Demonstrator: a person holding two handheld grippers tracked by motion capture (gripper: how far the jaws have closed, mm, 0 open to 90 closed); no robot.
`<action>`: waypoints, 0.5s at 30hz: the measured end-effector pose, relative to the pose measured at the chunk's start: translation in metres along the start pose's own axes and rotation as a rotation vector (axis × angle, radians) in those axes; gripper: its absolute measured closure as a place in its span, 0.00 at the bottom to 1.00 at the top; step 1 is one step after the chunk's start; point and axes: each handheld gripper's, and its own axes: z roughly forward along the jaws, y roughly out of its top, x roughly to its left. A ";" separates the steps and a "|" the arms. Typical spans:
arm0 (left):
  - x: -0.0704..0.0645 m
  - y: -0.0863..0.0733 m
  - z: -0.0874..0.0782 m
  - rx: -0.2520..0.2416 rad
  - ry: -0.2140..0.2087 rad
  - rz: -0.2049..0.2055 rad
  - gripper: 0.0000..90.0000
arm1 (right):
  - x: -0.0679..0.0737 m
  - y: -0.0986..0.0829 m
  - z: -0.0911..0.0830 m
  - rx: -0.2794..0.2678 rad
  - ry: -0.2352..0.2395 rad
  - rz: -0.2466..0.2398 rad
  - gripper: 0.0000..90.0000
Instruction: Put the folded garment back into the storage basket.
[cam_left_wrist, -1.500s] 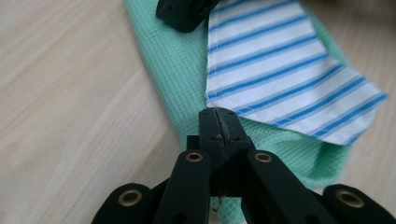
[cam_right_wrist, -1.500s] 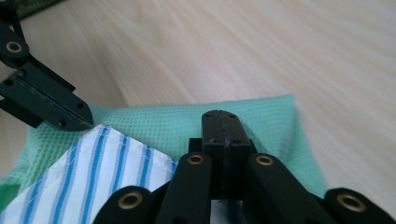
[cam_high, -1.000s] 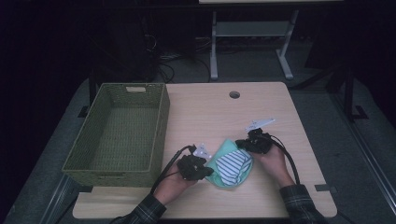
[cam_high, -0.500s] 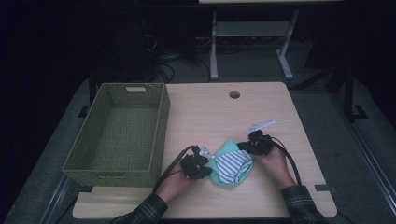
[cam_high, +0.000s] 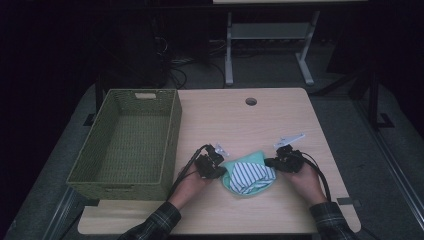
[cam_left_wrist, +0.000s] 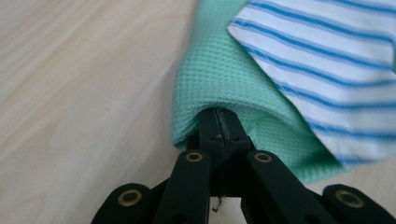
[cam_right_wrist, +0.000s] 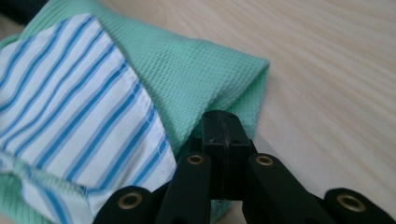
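Left claw (cam_left_wrist: 219, 128): clamped on the green cloth (cam_high: 239, 165) edge.
Right claw (cam_right_wrist: 223, 130): clamped on the opposite edge.
Advice: lift both evenly, keeping the striped cloth (cam_high: 250, 174) inside.

Mint-green waffle-weave cloth (cam_high: 248, 172) with a white panel of thin blue stripes, black left gripper (cam_high: 219, 170) and black right gripper (cam_high: 270, 162) with brass-coloured rivets, olive-green woven basket (cam_high: 171, 131), pale wood-grain tabletop (cam_high: 235, 125), dark plaid sleeves (cam_high: 155, 226)
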 end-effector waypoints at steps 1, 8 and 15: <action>0.001 0.002 0.002 -0.002 0.001 -0.007 0.99 | 0.001 -0.001 -0.001 0.003 0.002 0.003 1.00; 0.013 0.017 0.010 -0.002 0.021 -0.029 0.99 | 0.006 -0.014 -0.013 0.014 0.013 0.006 1.00; 0.025 0.031 0.019 -0.010 0.038 -0.028 0.99 | 0.014 -0.024 -0.019 0.013 0.045 0.009 1.00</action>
